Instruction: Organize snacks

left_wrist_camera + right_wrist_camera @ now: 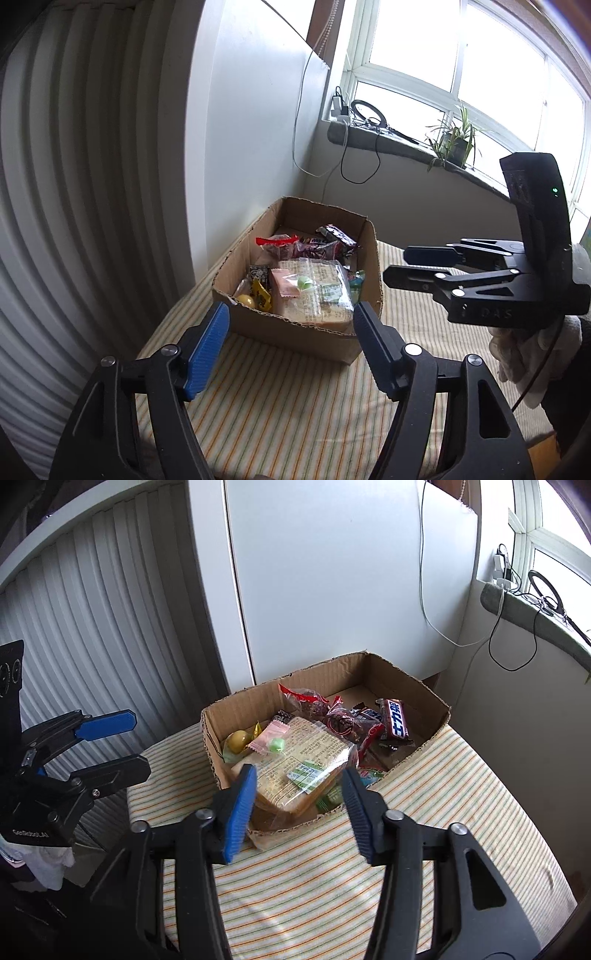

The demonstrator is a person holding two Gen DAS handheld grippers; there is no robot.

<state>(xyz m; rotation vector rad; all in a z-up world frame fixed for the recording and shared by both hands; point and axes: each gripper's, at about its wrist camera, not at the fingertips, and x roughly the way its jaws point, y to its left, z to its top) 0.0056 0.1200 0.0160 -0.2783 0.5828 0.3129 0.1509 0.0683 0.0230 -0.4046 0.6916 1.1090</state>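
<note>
An open cardboard box stands on a striped cloth. It holds a clear bag of sliced bread, a chocolate bar, red-wrapped snacks, a pink sachet, a green sweet and a yellow ball-shaped snack. My right gripper hangs open in front of the box's near rim, nothing between its blue pads. My left gripper is open too, just short of the box and empty. Each gripper shows in the other's view: right gripper, left gripper.
The striped cloth covers a small table that ends close to the box on the left. A ribbed shutter and a white cabinet stand behind. The windowsill carries cables and a potted plant. A gloved hand holds the right gripper.
</note>
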